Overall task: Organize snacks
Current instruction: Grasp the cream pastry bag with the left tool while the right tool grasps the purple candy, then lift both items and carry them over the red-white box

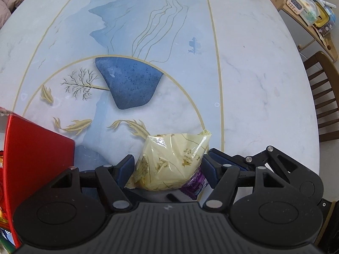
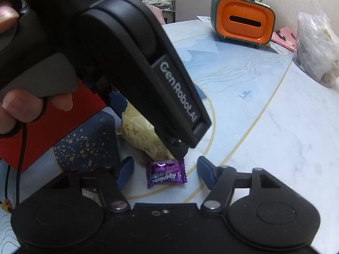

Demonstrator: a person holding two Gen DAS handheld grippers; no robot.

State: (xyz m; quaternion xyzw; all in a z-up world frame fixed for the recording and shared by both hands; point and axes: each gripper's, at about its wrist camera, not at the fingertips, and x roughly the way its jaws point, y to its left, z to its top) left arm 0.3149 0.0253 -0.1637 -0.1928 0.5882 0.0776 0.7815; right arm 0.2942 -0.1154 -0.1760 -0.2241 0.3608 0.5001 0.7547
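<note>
The table [image 1: 254, 67] is pale marble-look stone printed with blue mountains, thin gold arcs, gold fish and a bare tree. In the left wrist view a wooden chair [image 1: 324, 97] stands at 3 o'clock off the table edge, and a wooden shelf [image 1: 305, 10] crowded with small items sits at 1 o'clock. In the right wrist view an orange box [image 2: 243, 21] stands on the far side at 1 o'clock, with a clear bag [image 2: 317, 46] at 2 o'clock.

A red box [image 1: 36, 154] lies at 8 o'clock in the left wrist view. The left gripper [image 1: 168, 167] points steeply down, its blue pads against both sides of the yellow packet [image 1: 169, 160], which rests on the table.

The purple candy [image 2: 166, 174] lies flat on the table just beside the packet. The right gripper [image 2: 165, 172] straddles it, jaws half open, pads clear on both sides.
</note>
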